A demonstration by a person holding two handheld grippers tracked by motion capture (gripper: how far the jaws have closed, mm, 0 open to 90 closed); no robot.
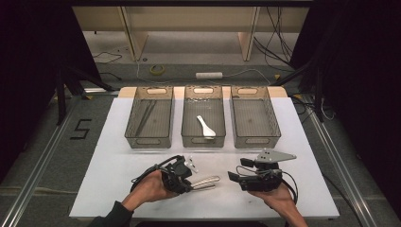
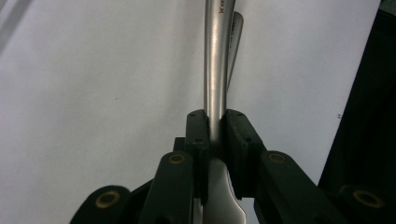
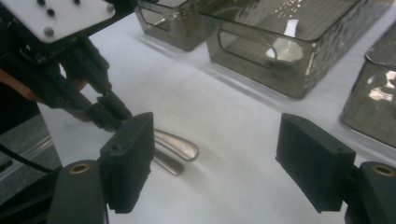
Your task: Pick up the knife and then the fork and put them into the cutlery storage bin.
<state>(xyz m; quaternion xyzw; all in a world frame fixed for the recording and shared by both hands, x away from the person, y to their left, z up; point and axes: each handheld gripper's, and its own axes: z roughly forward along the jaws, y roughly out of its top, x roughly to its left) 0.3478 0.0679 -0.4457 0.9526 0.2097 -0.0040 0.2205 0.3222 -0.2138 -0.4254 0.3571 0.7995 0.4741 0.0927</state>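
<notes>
Left gripper (image 1: 191, 182) clamps 1 metal spoon (image 2: 215, 70); right gripper (image 3: 219, 163) gapes. White spoon (image 1: 206, 126) binned at 12 o'clock; metal pair remains.

Three bins stand in a row across the upper middle of the tabletop (image 1: 118, 142) in the high view: the left bin (image 1: 149, 117), the middle bin (image 1: 203, 116), the right bin (image 1: 254, 117). A spoon (image 1: 206, 126) lies in the middle bin. Below the bins, in the lower centre of the frame, two metal utensils (image 1: 206, 182) lie side by side on the tabletop, between the left gripper (image 1: 188, 185) at their left and the right gripper (image 1: 235, 177) at their right.
</notes>
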